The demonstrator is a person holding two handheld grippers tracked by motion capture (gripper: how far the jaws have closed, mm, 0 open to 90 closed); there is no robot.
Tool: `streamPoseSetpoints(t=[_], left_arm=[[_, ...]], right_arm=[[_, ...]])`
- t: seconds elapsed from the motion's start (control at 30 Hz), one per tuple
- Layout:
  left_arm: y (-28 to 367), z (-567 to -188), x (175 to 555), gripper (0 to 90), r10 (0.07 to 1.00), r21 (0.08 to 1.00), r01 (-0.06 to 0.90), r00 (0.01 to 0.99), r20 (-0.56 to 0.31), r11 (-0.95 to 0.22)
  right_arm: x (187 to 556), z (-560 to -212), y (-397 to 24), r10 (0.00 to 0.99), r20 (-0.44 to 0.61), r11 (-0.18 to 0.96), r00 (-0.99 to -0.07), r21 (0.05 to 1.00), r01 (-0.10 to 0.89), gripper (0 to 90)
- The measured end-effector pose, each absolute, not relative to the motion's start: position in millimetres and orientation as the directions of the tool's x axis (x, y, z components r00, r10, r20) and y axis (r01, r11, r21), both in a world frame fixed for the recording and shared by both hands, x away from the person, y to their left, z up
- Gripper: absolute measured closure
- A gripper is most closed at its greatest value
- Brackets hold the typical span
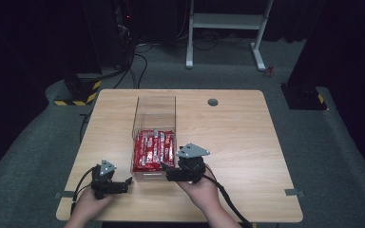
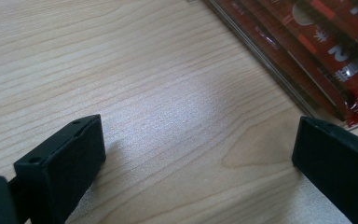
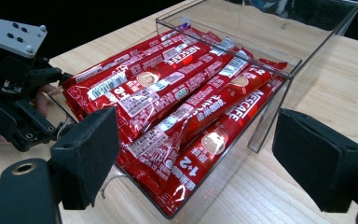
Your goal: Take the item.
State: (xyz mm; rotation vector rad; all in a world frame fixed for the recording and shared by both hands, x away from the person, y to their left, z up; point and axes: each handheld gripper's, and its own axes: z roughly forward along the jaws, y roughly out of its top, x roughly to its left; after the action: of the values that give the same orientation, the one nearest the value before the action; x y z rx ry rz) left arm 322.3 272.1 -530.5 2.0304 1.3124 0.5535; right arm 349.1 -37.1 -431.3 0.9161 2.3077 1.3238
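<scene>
box: clear plastic box [image 1: 154, 124] is set on the counter [image 1: 237, 142], long axis running away from the person; open-topped, as far as can be told.
contents: red Nescafé sachets [image 1: 154, 149] are packed lengthwise at the near end, piled in layers; far end of the box is seen bare.
left hand-held gripper: [image 1: 123, 182] jaws are held apart, nothing between them; placed low over the counter, just left of the box's near corner.
right hand-held gripper: [image 1: 168, 172] jaws are spread wide, nothing gripped; pointed at the near right corner of the box, close to it; contact cannot be told.
high view: whole layout is given; both hands at the near edge of the counter, box between and just beyond them; a grommet hole [image 1: 212, 102] is seen in the counter farther back.
left gripper view: wood grain is seen between the jaws; the box wall [image 2: 279, 70] and sachets [image 2: 326, 42] are caught at upper right.
right gripper view: sachet print is made readable ("NESCAFE", "1+2") [image 3: 186, 116]; clear box rim [image 3: 261, 60] is shown; the left hand-held gripper [image 3: 51, 128] is seen across the box.
</scene>
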Motion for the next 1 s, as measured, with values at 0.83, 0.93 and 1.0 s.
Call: streamPoseSetpoints(t=[0.83, 0.93, 1.0], left_arm=[[272.1, -530.5, 322.3, 2.8, 0.912, 0.714, 0.638, 0.41, 0.001, -0.288], [272.1, -530.5, 322.3, 2.8, 0.912, 0.714, 0.638, 0.41, 0.001, -0.287], [272.1, -530.5, 322.3, 2.7, 0.912, 0.714, 0.638, 0.41, 0.001, -0.288]], right_arm=[[355.8, -438.8, -24.8, 0.676, 0.064, 0.352, -0.734, 0.847, 0.398, 44.8], [354.9, -440.2, -24.2, 0.673, 0.061, 0.356, -0.738, 0.847, 0.394, 50.8], [353.8, -440.6, -24.0, 0.679, 0.05, 0.359, -0.732, 0.848, 0.39, 54.7]])
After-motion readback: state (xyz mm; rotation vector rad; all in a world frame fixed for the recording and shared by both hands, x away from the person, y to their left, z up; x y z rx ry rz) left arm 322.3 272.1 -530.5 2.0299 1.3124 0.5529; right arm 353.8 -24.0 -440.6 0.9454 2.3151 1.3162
